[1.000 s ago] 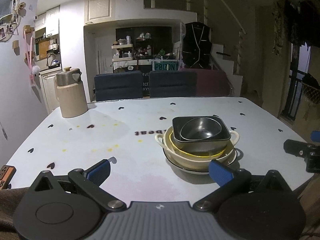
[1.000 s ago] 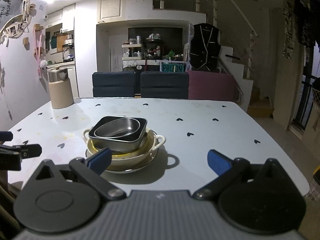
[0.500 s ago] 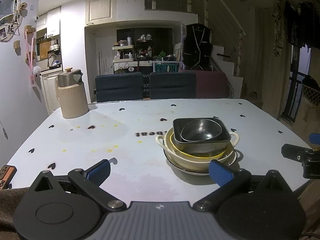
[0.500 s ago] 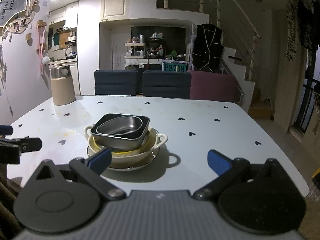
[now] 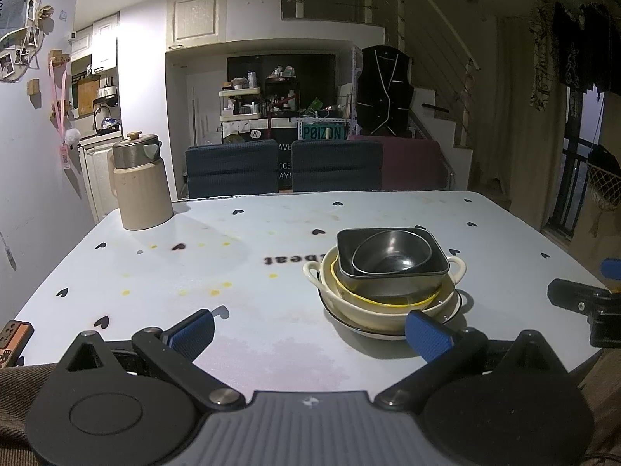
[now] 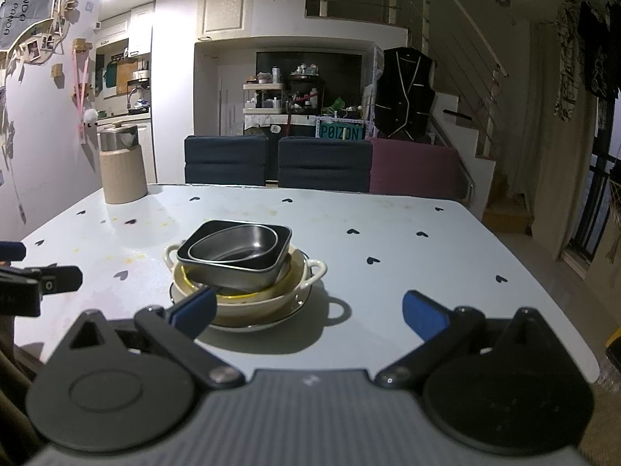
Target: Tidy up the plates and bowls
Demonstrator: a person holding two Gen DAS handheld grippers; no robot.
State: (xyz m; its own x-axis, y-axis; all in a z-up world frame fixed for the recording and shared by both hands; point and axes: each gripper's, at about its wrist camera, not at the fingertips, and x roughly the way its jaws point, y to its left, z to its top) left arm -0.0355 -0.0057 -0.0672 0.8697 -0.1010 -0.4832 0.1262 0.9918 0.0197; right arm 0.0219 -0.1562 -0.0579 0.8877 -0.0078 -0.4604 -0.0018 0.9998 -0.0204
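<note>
One stack of dishes stands on the white table (image 5: pixel 271 233): a small steel bowl (image 5: pixel 392 252) inside a dark square bowl (image 5: pixel 388 283), in a cream two-handled bowl (image 5: pixel 365 310), on a dark-rimmed plate (image 5: pixel 345 322). The stack also shows in the right wrist view (image 6: pixel 236 256). My left gripper (image 5: pixel 308 334) is open and empty, near the table's front edge, left of the stack. My right gripper (image 6: pixel 308 310) is open and empty, right of the stack; its left pad (image 6: pixel 194 310) overlaps the plate in view.
A beige jug with a steel lid (image 5: pixel 139 186) stands at the table's far left corner (image 6: pixel 120 163). Two dark chairs (image 5: pixel 283 171) and a maroon one (image 5: pixel 411 167) stand behind the table. A small orange device (image 5: pixel 11 338) lies at the front left edge.
Both grippers have drawn back slightly and risen a little; the stack looks a bit lower in both views. The dishes have not moved and both grippers stay open.
</note>
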